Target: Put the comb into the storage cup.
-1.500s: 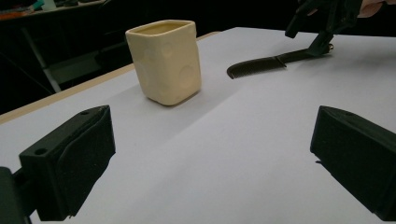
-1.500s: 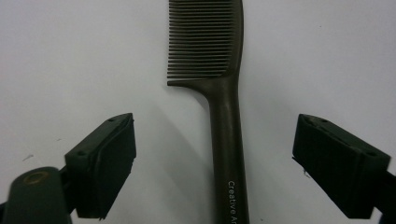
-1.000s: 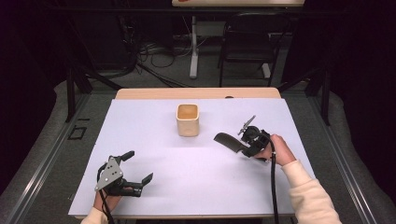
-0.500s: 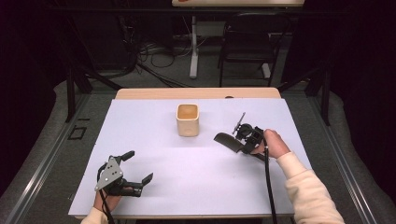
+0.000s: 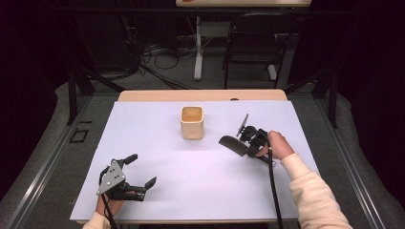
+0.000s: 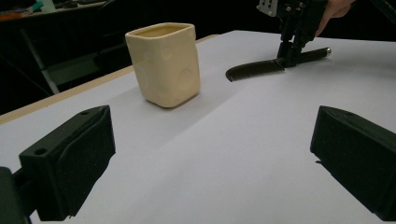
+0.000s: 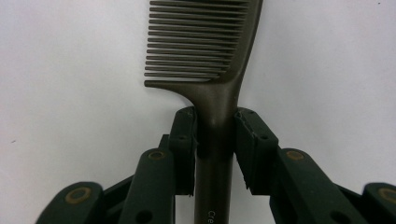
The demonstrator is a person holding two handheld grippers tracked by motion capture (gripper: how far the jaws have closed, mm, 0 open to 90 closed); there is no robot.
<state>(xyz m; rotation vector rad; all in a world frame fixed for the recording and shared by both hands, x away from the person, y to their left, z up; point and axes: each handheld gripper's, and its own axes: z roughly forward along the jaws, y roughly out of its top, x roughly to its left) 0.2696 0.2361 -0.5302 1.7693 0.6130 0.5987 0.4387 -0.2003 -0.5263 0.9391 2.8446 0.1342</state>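
Here the comb (image 7: 212,70) lies flat, teeth end toward the cup (image 5: 192,122).

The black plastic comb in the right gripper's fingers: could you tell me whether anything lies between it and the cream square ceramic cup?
Nothing visible does. Bare white table cover separates the black plastic comb from the cream square ceramic cup.

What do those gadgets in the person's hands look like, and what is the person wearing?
Both tools, left and right, are black with two blocky jaws. The left carries a grey three-cornered plate; a black cable trails from the right. The sleeves are cream.
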